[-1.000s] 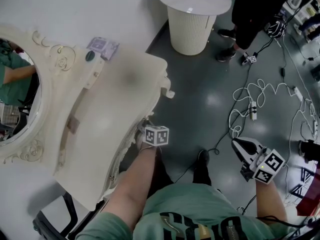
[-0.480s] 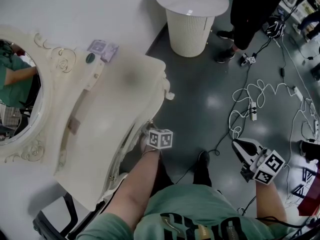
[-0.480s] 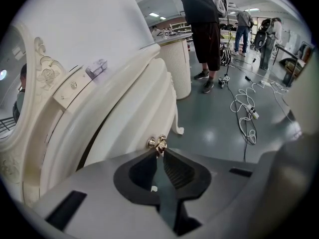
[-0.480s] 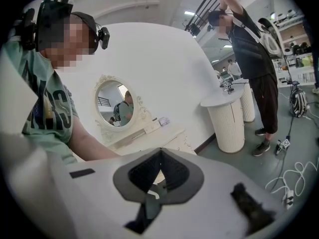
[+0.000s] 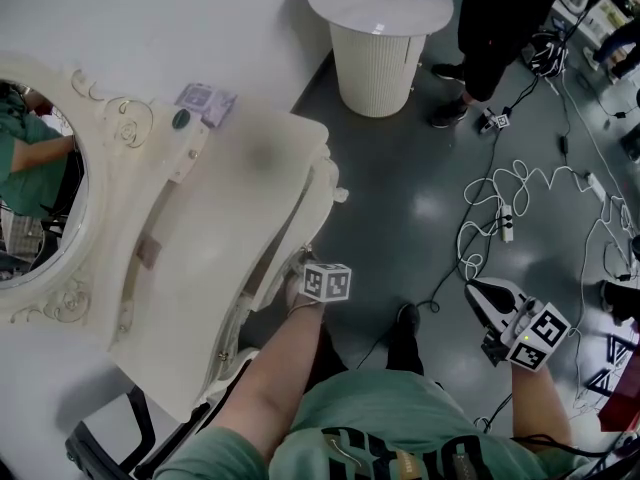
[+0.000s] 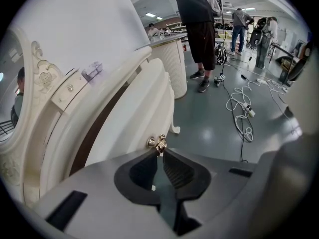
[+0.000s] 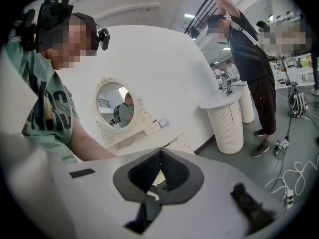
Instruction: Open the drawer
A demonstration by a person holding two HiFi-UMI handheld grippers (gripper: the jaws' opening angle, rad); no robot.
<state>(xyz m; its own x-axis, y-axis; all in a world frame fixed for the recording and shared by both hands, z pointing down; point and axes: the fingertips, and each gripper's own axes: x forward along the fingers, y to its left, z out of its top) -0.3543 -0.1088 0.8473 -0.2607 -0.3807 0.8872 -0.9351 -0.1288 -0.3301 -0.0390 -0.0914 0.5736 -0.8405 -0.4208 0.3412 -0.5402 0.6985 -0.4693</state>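
Bright, even light falls from ceiling lamps [image 7: 188, 16] far above and beyond the jaws. The glossy floor [image 6: 219, 126] to the right of the left gripper [image 6: 160, 152] carries pale glare patches. Shadows are soft and faint. Both gripper views bulge outward and go black at the corners. The gripper bodies below the jaws look blurred, while the drawer knob [image 6: 158, 144] at the tips is fairly sharp.

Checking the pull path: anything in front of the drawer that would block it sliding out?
No object visibly blocks it. The left gripper is shut on the knob, and ahead of the drawer front is bare floor. The cables lie off to the side. Only the person's own shoe stands nearby.
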